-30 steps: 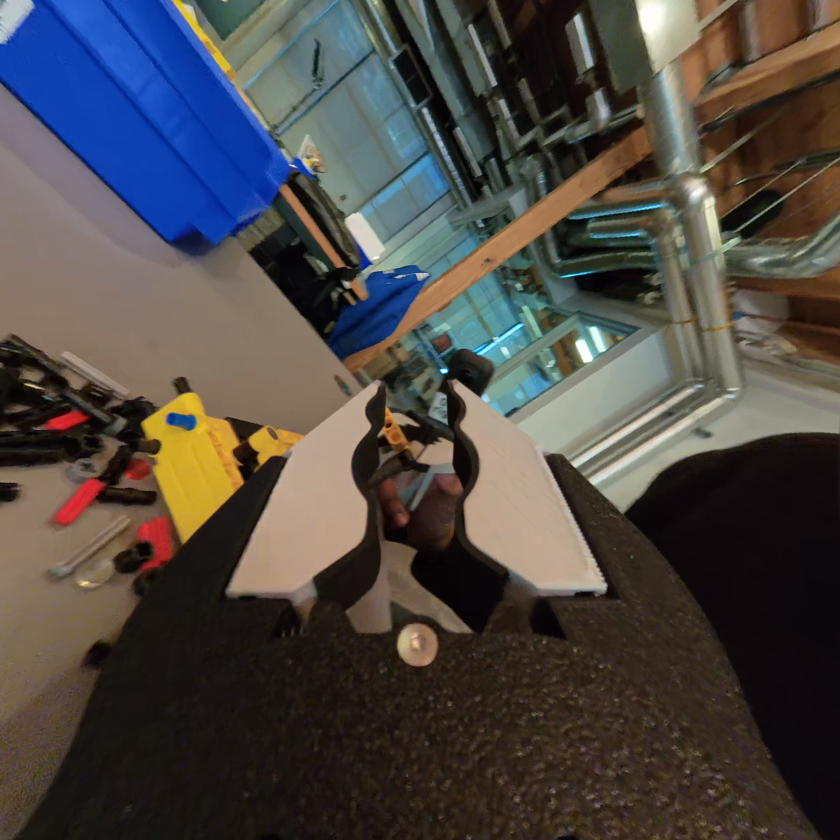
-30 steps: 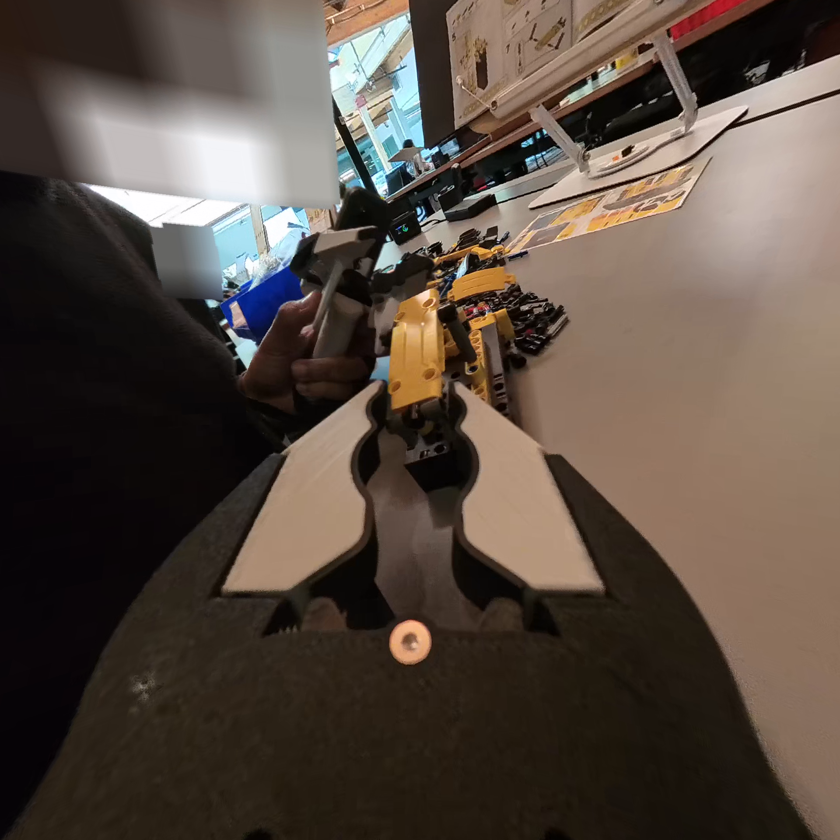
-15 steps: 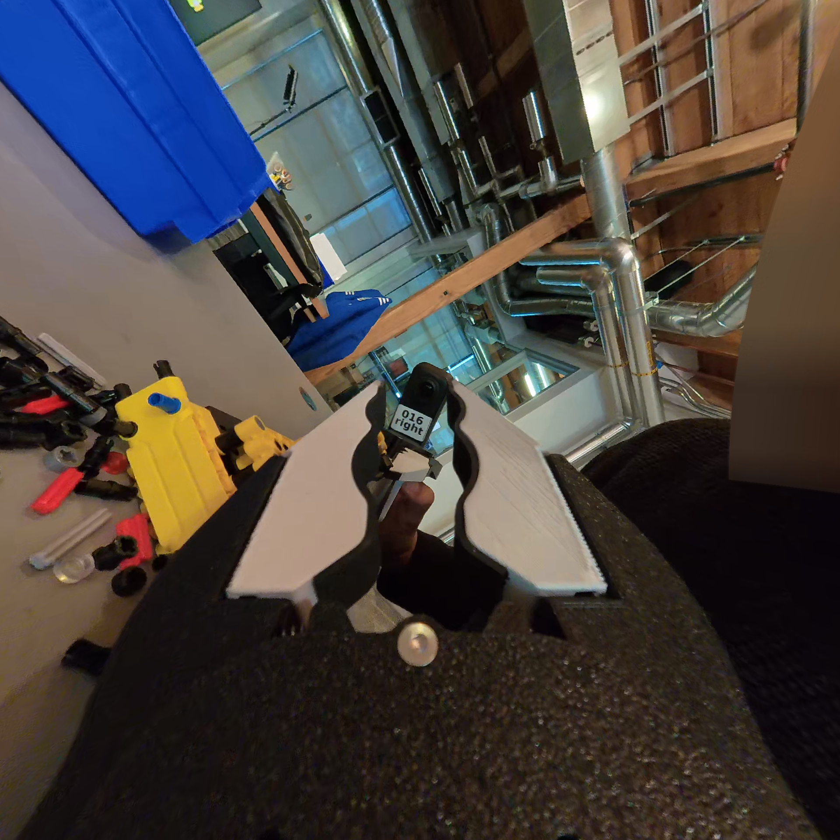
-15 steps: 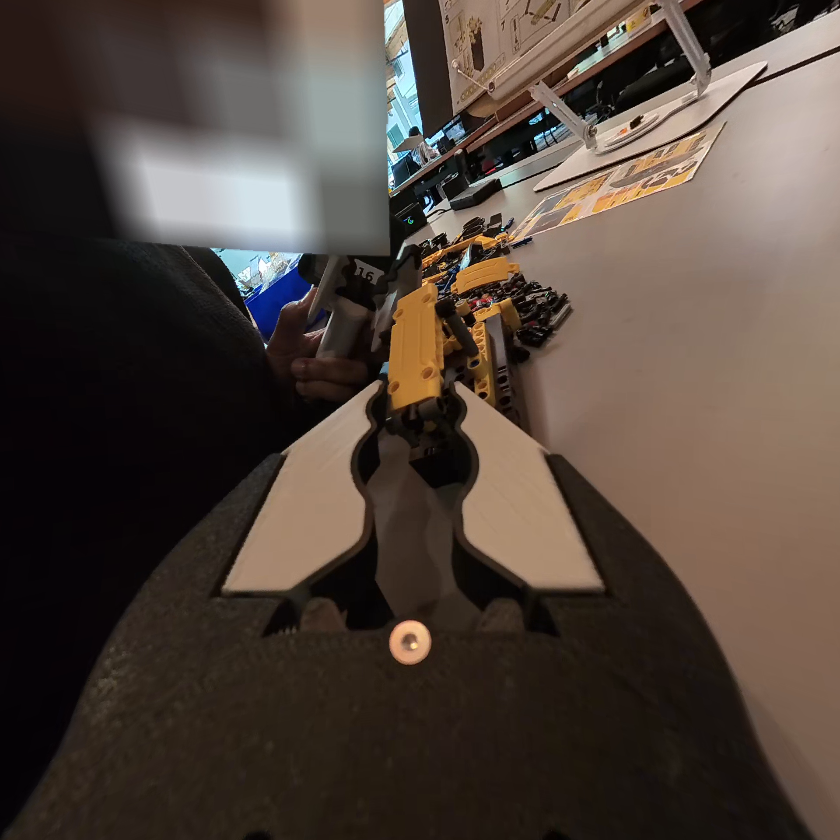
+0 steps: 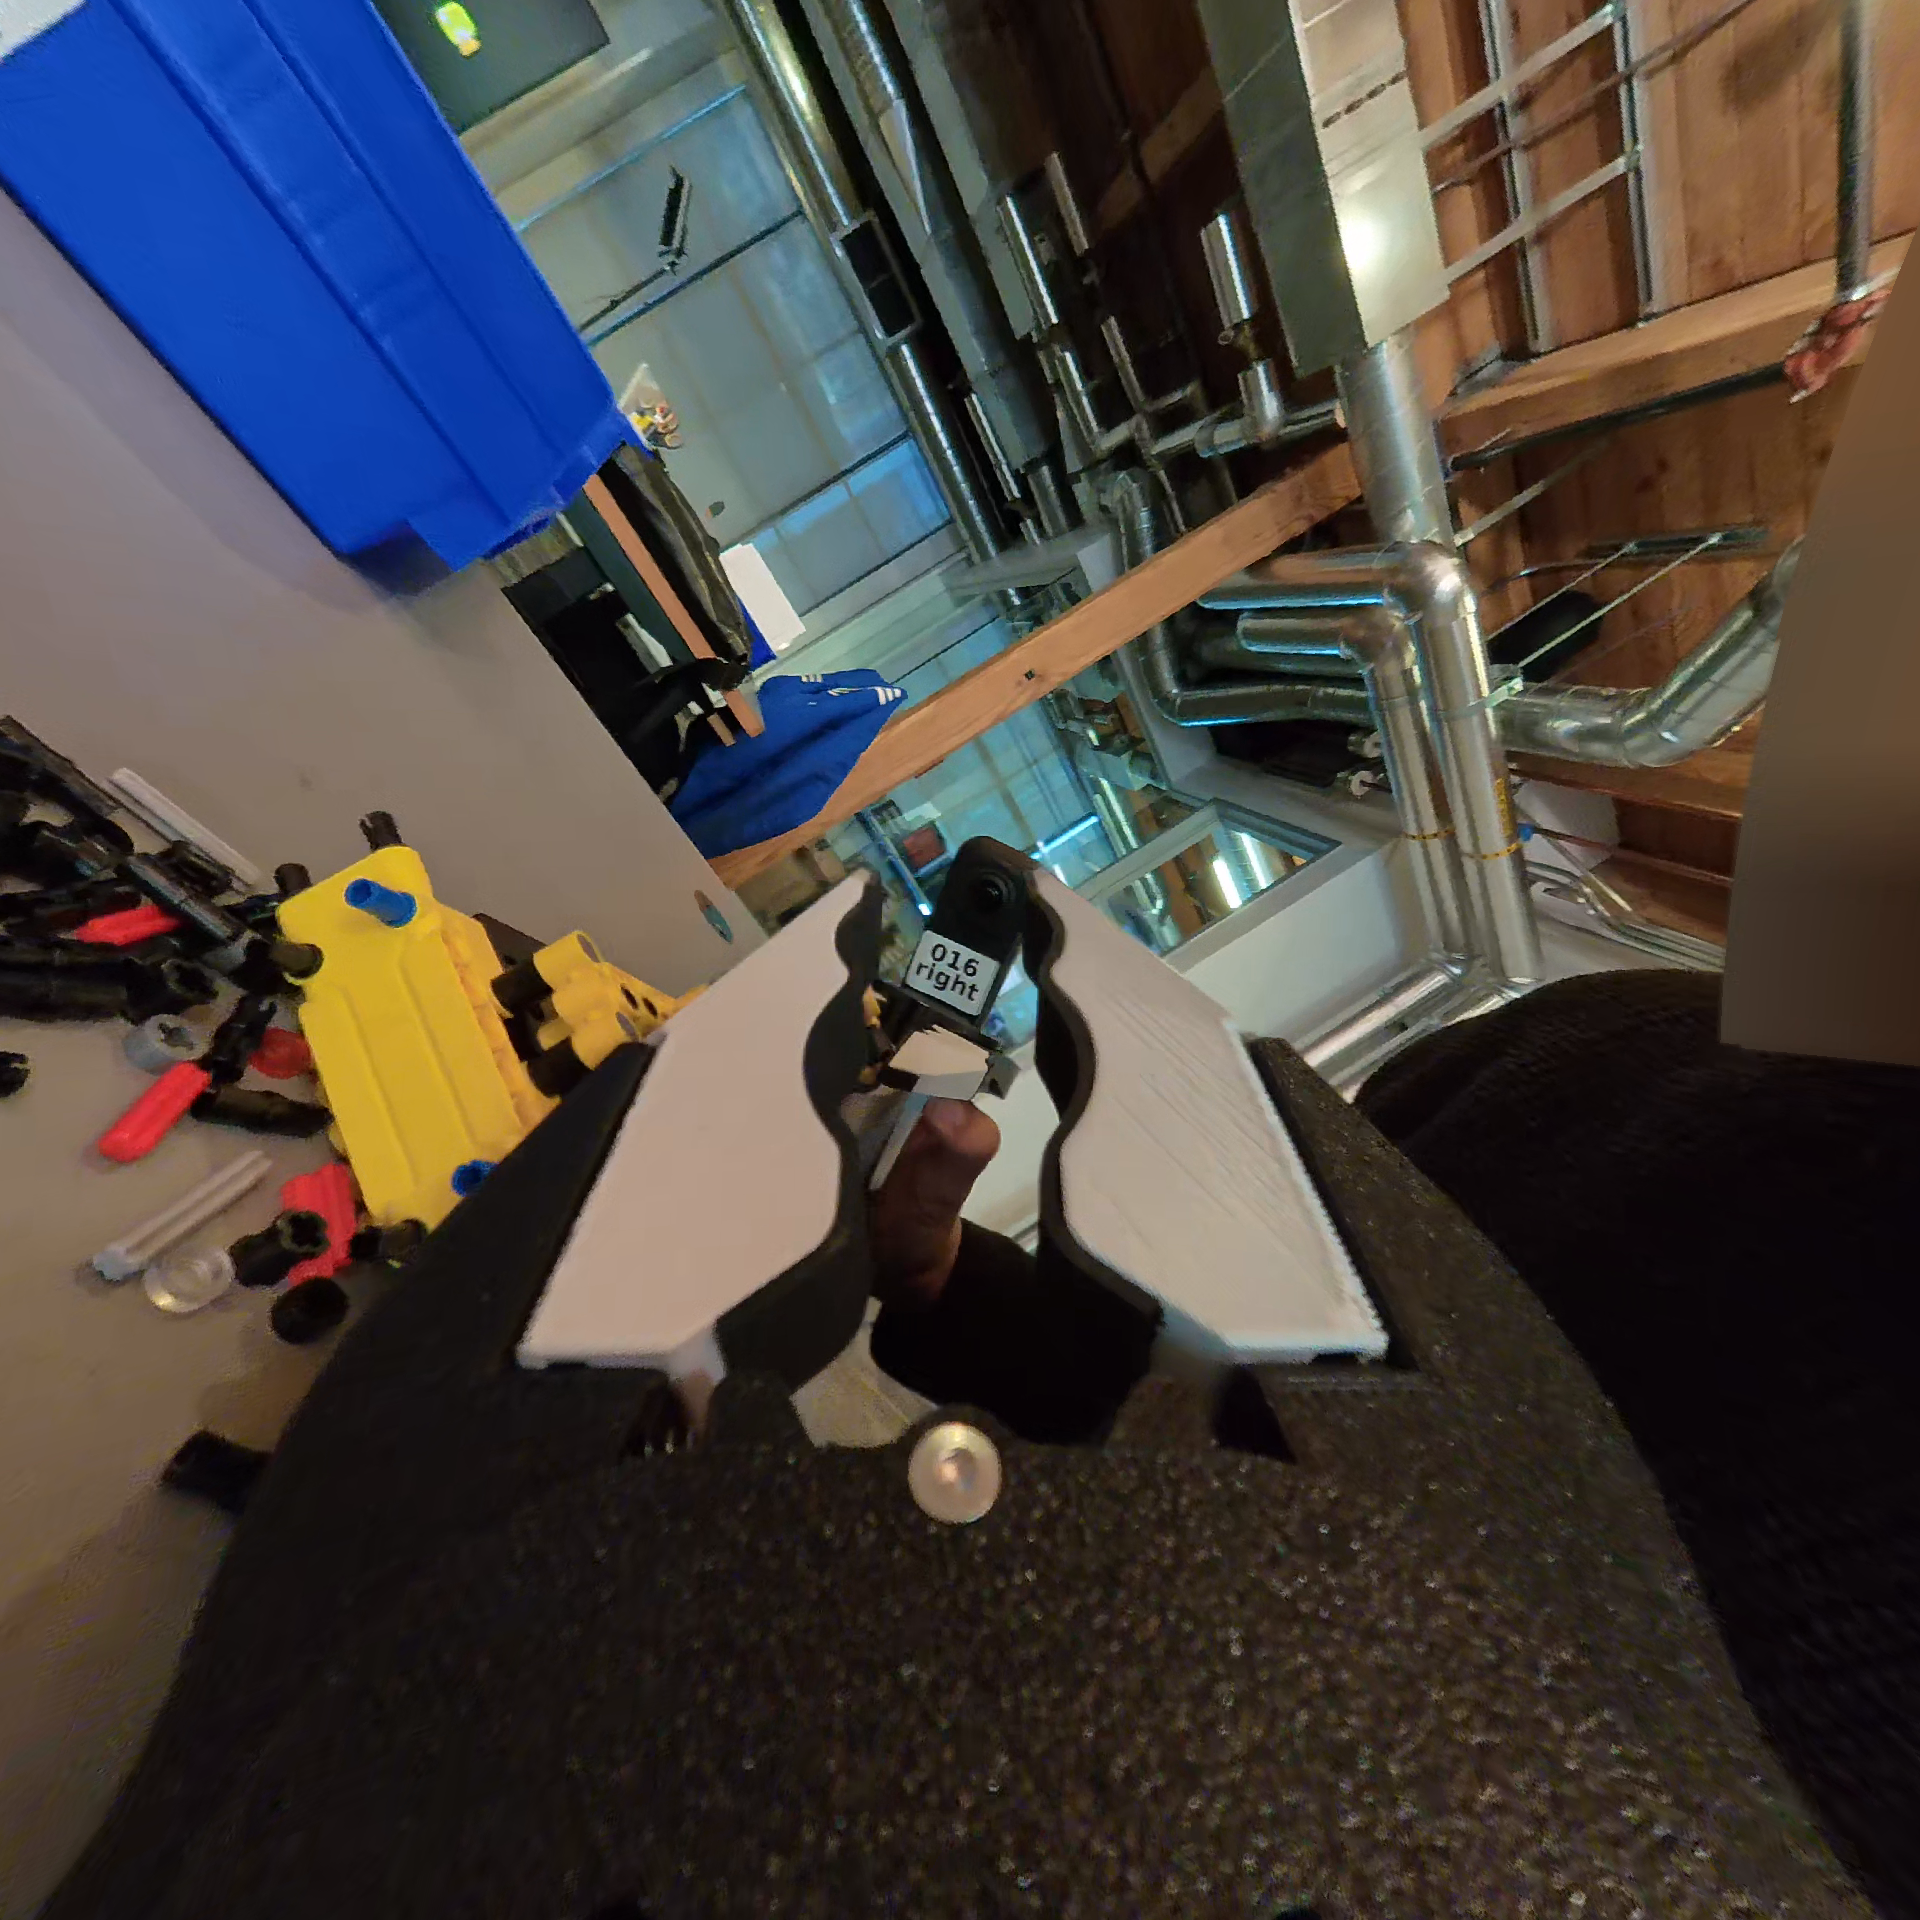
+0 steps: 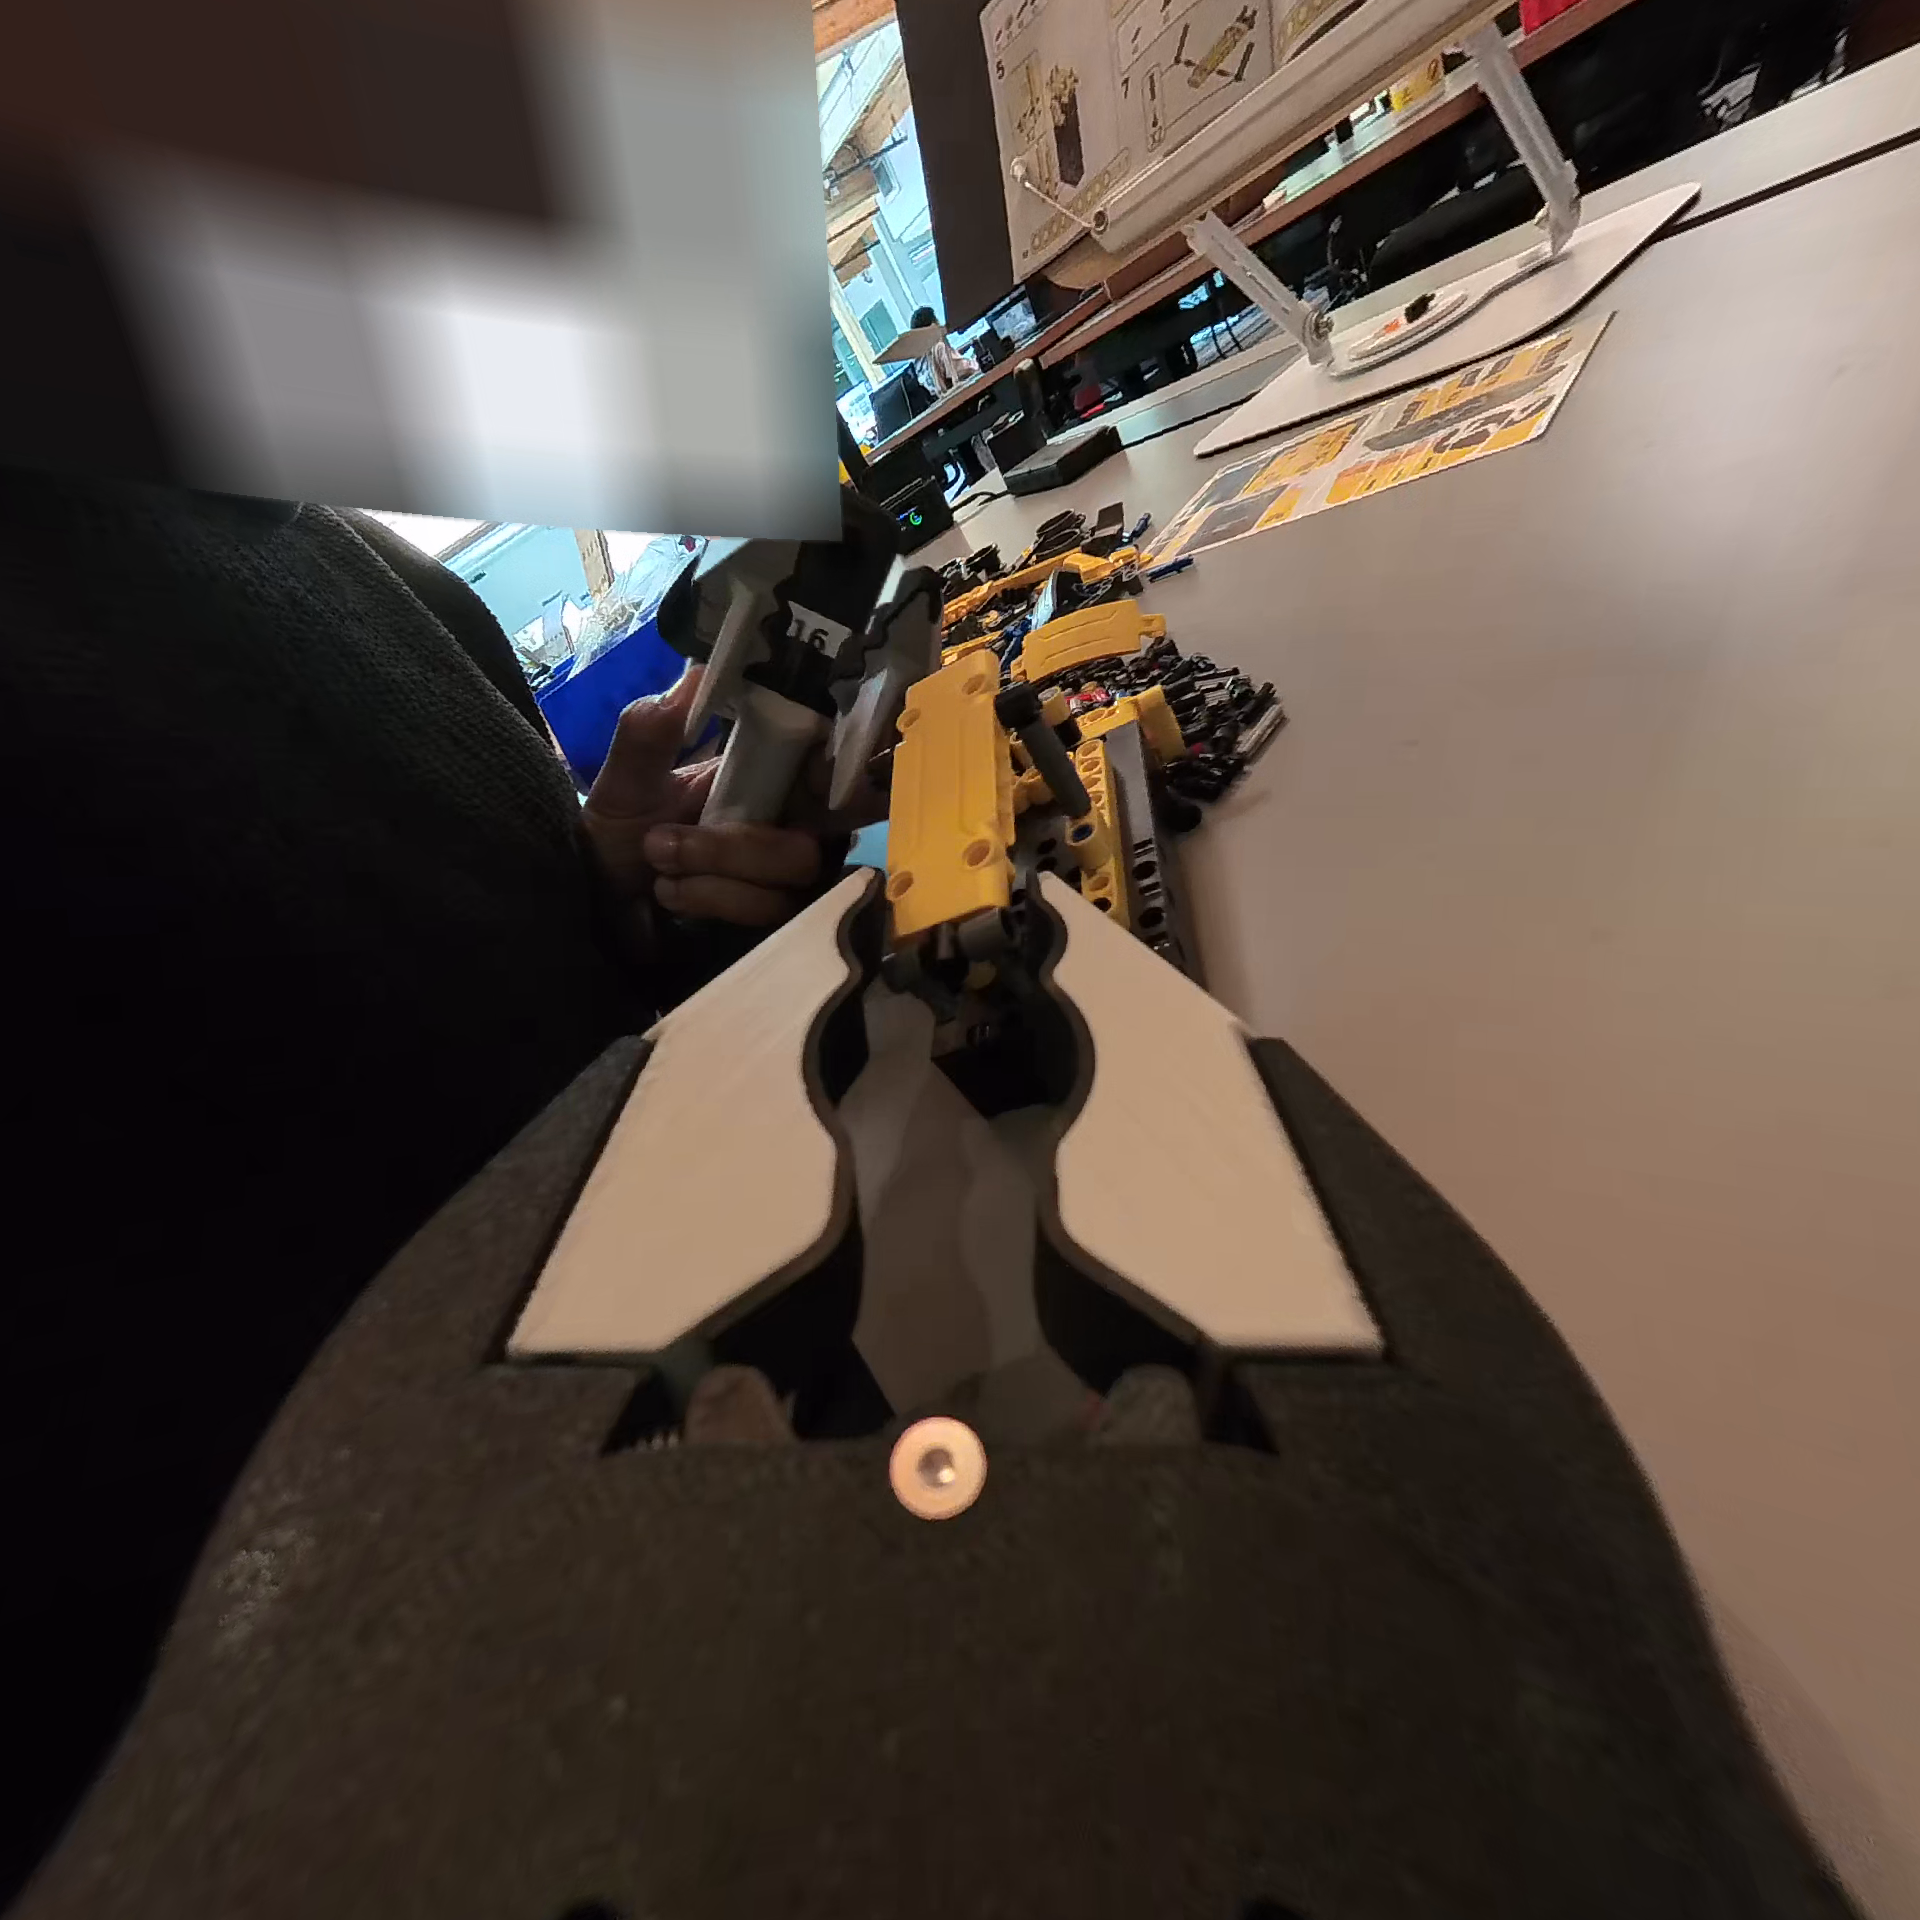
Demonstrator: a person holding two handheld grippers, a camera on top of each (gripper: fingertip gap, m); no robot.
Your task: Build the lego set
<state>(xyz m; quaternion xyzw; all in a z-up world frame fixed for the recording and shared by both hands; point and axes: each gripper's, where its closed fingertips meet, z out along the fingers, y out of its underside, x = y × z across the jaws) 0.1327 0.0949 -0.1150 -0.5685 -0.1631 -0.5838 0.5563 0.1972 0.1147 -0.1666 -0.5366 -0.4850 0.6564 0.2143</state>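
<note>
My right gripper is shut on the near end of a yellow and black brick assembly, which it holds low over the grey table. The assembly's long yellow panel points away from me. My left gripper is open and empty. In the right wrist view it is held by a hand just left of the panel's far end. A yellow assembly with blue pins shows to the left of my left finger, partly hidden behind it. The right gripper's camera shows through the gap.
Loose black, red and grey parts lie on the table, and more black and yellow parts lie beyond the assembly. A blue bin stands at the back. An instruction booklet on a stand and a printed sheet are at the far right. A dark sleeve fills the left. There is about 9 cm between the tips of the two grippers.
The left gripper has turned so the right gripper's camera now shows between its fingers. The yellow panel in the right gripper has swung slightly and lines up more with the fingers.
</note>
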